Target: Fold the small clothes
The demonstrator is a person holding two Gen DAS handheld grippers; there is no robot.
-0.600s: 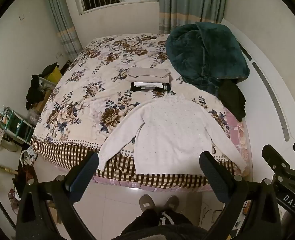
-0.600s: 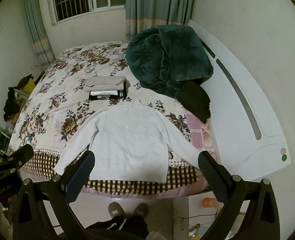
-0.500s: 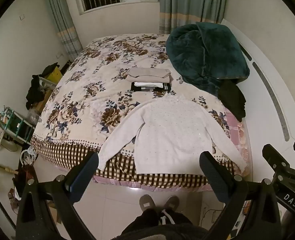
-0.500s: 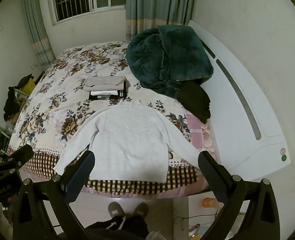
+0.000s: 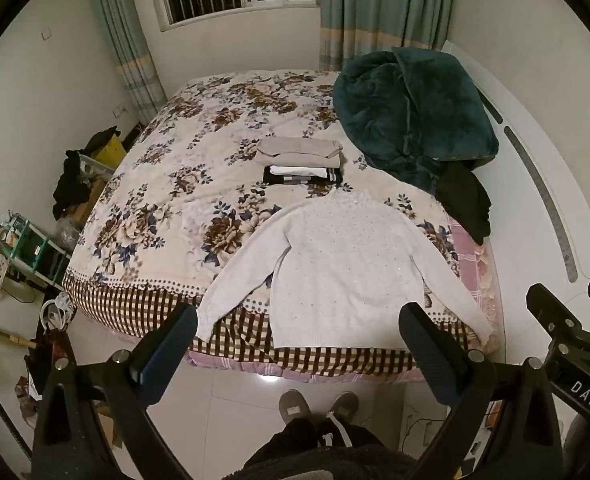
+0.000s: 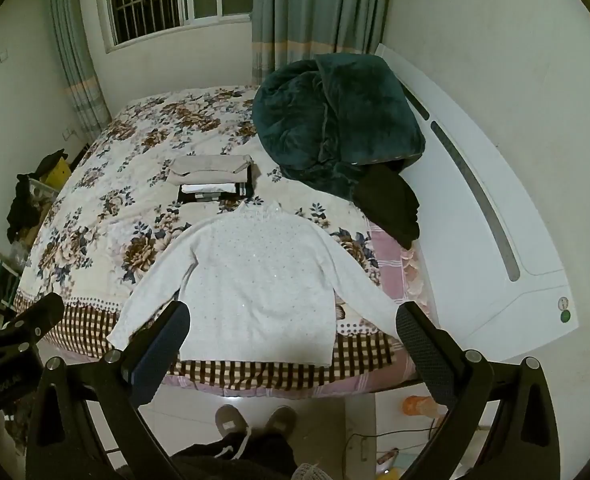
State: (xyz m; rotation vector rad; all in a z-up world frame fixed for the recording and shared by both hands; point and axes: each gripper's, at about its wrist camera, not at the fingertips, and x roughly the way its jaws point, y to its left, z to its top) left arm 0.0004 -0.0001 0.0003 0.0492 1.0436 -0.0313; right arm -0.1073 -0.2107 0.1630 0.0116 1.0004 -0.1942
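A white long-sleeved sweater [image 5: 343, 264] lies flat, sleeves spread, at the near edge of the flowered bed [image 5: 167, 208]; it also shows in the right wrist view [image 6: 263, 280]. A stack of folded clothes [image 5: 301, 160] sits behind its collar, also in the right wrist view [image 6: 213, 178]. My left gripper [image 5: 297, 328] is open and empty, held high in front of the bed over the sweater's hem. My right gripper [image 6: 293, 324] is open and empty, likewise above the hem.
A dark green blanket [image 5: 411, 108] and a black garment [image 5: 463, 200] lie at the bed's right side by the white headboard [image 6: 487, 208]. Clutter and a shelf [image 5: 23, 240] stand on the floor at left. My feet [image 5: 319, 404] are on the tiles.
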